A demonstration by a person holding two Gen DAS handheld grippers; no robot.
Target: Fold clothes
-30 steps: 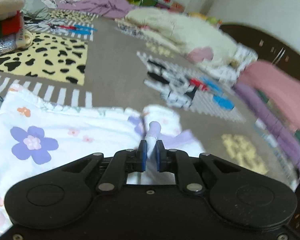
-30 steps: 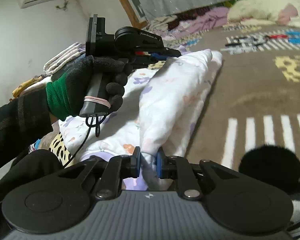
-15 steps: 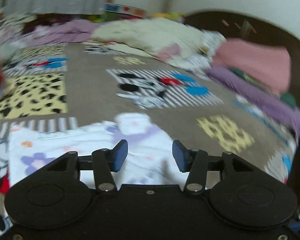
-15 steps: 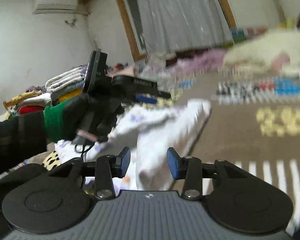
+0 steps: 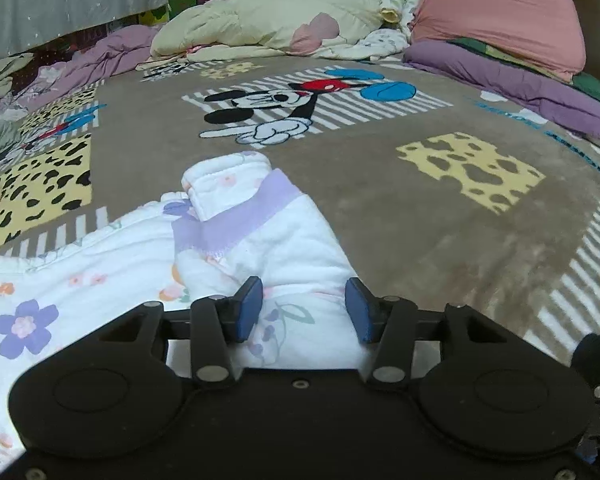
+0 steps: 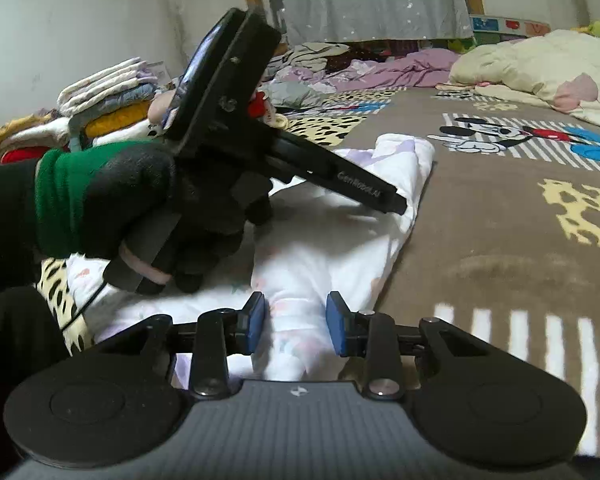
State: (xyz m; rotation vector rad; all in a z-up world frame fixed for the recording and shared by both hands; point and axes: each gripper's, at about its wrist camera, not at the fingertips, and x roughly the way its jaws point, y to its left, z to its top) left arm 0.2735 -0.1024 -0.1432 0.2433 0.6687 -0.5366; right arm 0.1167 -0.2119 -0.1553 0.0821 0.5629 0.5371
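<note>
A white garment (image 5: pixel 260 240) with purple flowers and a lilac band lies folded on the brown cartoon blanket (image 5: pixel 380 200). My left gripper (image 5: pixel 304 308) hovers open over the garment's near fold, its pads clear of the cloth. In the right wrist view a gloved hand (image 6: pixel 140 200) holds that left gripper (image 6: pixel 398 204), tilted down over the garment (image 6: pixel 340 240). My right gripper (image 6: pixel 296 320) is at the garment's near end. Its jaws are closing around a raised ridge of cloth, and the pads (image 6: pixel 256 320) do not visibly press on it.
A cream duvet (image 5: pixel 280 16), a pink pillow (image 5: pixel 500 20) and a purple blanket (image 5: pixel 520 80) line the far side of the bed. Stacked folded clothes (image 6: pixel 108 96) sit at the back left. Bare blanket (image 6: pixel 500 240) stretches right of the garment.
Both grippers were shut on the garment's fold a second ago and have let go and opened. The left gripper rolled and shifted over the cloth. The right jaws narrowed again since half a second ago.
</note>
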